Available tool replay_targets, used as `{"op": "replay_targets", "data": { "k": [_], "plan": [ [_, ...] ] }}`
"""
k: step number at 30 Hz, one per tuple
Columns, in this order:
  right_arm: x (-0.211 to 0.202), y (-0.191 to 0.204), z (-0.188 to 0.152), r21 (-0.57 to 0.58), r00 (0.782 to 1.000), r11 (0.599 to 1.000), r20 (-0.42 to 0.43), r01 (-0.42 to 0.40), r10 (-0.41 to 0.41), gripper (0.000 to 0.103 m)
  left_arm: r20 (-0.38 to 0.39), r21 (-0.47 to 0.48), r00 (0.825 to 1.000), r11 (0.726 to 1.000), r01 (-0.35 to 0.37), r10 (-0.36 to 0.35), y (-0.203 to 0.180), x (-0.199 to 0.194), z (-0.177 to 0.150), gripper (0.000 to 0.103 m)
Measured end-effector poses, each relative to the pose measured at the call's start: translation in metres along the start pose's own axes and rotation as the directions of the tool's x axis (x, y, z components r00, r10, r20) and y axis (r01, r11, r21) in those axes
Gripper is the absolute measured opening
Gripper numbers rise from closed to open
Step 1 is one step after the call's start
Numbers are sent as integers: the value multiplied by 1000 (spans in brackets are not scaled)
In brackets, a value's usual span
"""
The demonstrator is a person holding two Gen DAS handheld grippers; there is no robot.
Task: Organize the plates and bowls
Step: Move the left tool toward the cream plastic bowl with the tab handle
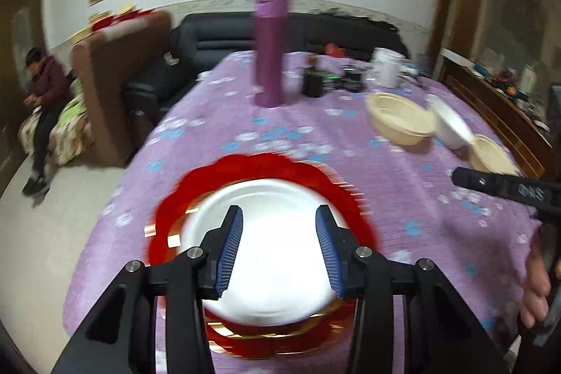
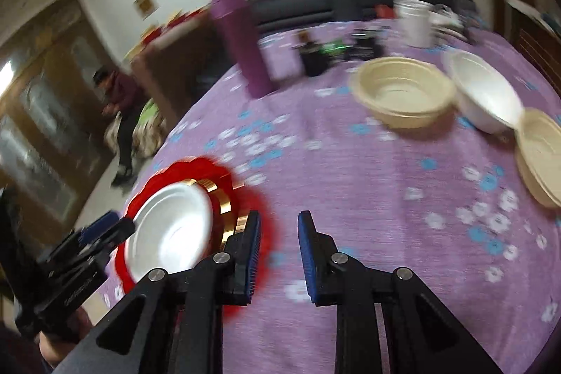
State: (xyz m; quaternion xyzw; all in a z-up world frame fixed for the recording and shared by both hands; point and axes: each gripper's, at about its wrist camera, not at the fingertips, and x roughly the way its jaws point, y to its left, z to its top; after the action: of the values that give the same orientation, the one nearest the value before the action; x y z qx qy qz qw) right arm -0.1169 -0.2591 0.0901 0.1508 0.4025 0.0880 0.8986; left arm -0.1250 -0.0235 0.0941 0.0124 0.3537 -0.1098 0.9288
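Jaws spread, the left gripper (image 1: pixel 278 246) hovers over the white plate (image 1: pixel 266 255); bowls (image 2: pixel 403 90) at two o'clock risk toppling if bumped.

White plate (image 2: pixel 171 226) atop red plate (image 2: pixel 259 219), bowls (image 2: pixel 403 90) apart.

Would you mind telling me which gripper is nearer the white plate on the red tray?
Left. The left gripper is open directly over the white plate, while the right gripper is open off to its right, over the tablecloth.
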Motion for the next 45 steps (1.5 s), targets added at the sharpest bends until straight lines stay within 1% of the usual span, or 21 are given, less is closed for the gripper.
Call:
{"op": "replay_targets", "data": {
  "k": [2,5,6,8,10,12,14,16,17,19,22,24,28,31,33,34,35,37,42,43,45],
  "plan": [
    [-11,-29,2,66,999,997,21,27,-28,24,-2,55,999,997,50,-50,-29,2,3,48],
    [-28,-76,2,173,995,982,43,80,-88,23,-38,139,991,981,133,-129,-79,11,2,50],
    [-34,-89,1,205,994,975,51,88,-101,23,-65,166,982,969,183,-175,-99,18,1,50],
    [-47,-118,-3,268,988,956,63,122,-144,23,-109,209,972,951,226,-207,-128,31,-5,50],
    [-59,-143,-8,328,982,934,74,139,-172,23,-148,251,956,925,284,-253,-158,47,-12,50],
    [-70,-166,-12,386,974,907,79,166,-211,23,-177,294,956,914,279,-235,-184,69,-21,50],
    [-80,-188,-17,445,966,875,75,189,-247,23,-197,301,950,907,294,-243,-196,84,-28,50],
    [-85,-205,-19,491,962,848,65,200,-265,23,-190,320,962,913,252,-198,-203,93,-35,50],
    [-89,-215,-20,516,958,830,59,212,-281,23,-193,322,962,914,247,-192,-204,97,-37,50],
    [-91,-228,-19,546,952,808,59,220,-299,25,-228,303,954,917,259,-195,-203,104,-38,50],
    [-89,-241,-11,581,945,781,63,227,-322,26,-221,271,953,926,263,-206,-193,106,-35,50],
    [-87,-251,-4,595,940,769,63,234,-335,27,-236,272,950,924,268,-206,-194,107,-36,51],
    [-73,-272,6,644,938,723,26,249,-346,29,-228,297,951,916,271,-207,-199,105,-37,50],
    [-64,-277,12,635,924,717,14,287,-382,29,-223,294,951,916,273,-212,-198,104,-37,50],
    [-65,-275,11,626,922,725,22,288,-386,25,-224,288,950,917,277,-216,-197,104,-37,50],
    [-65,-272,11,615,913,725,19,311,-407,19,-223,287,950,917,276,-216,-197,104,-37,51],
    [-66,-270,9,611,906,723,22,322,-422,15,-221,287,951,917,277,-218,-197,103,-37,51],
    [-74,-269,3,619,915,732,50,286,-399,10,-214,283,950,917,282,-226,-197,101,-36,51],
    [-95,-244,-7,568,920,781,102,258,-378,9,-181,270,955,921,280,-237,-192,94,-35,51],
    [-100,-239,-10,555,926,796,110,243,-360,9,-176,267,954,922,282,-241,-190,92,-35,51],
    [-108,-224,-15,516,941,831,125,208,-313,9,-185,246,948,922,299,-258,-184,87,-35,51]
  ]
}}
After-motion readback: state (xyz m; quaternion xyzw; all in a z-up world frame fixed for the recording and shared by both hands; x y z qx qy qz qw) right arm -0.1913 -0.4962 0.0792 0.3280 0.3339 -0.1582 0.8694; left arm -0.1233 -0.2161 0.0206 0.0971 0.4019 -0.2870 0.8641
